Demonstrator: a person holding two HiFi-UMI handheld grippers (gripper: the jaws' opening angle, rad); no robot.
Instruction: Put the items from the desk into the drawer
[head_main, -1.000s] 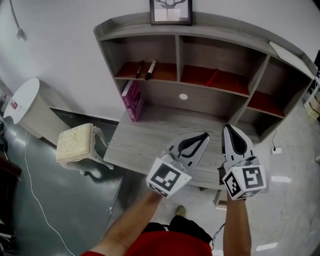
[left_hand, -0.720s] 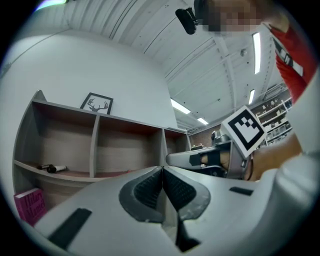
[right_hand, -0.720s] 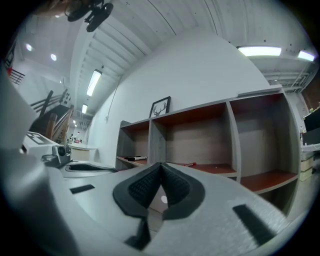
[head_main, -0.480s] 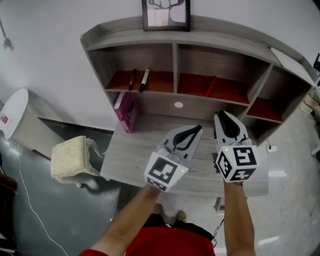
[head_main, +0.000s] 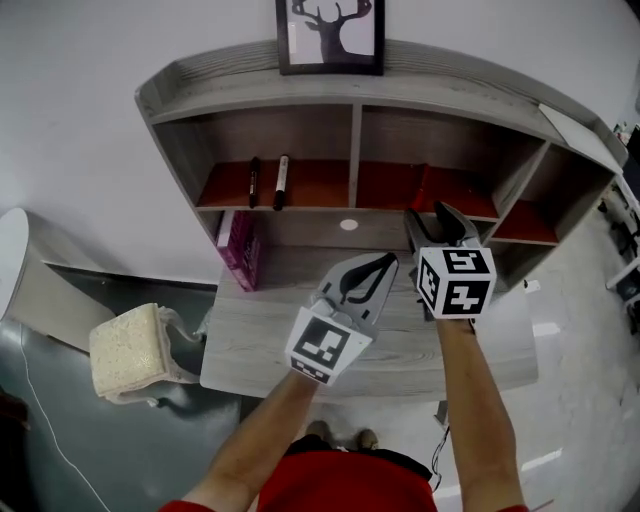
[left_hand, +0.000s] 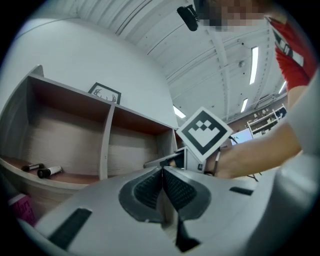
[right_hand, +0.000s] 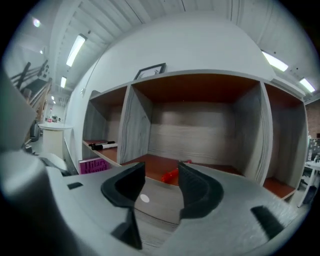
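**Fingers spread on the right, shut on the left; items sit in the shelf unit**

Your right gripper (head_main: 428, 214) is at the back edge of the surface (head_main: 262, 342), right of its middle. It points into the middle compartment of the shelf unit (head_main: 355, 130) that stands along that edge. Its fingers (right_hand: 197, 192) have just been opening and now stand wide apart, with nothing pressed between them. Through the gap, in the right gripper view, you see a red item (right_hand: 171, 175) lying on the compartment's red floor, beyond the fingertips and not touched. What kind of item it is cannot be told.

Your left gripper (head_main: 383, 262) is above the middle of the surface, just beside the right one. Its fingers (left_hand: 147, 192) are closed pad to pad and hold nothing.

Two markers (head_main: 267, 182) lie side by side on the floor of the left compartment, one dark and one with a pale barrel. A magenta book (head_main: 240, 250) stands on edge at the back left corner of the surface, under that compartment. A framed deer picture (head_main: 330, 35) stands on top of the shelf unit. Off the left edge of the surface, on the floor, is a stool with a cream cushion (head_main: 128, 350).
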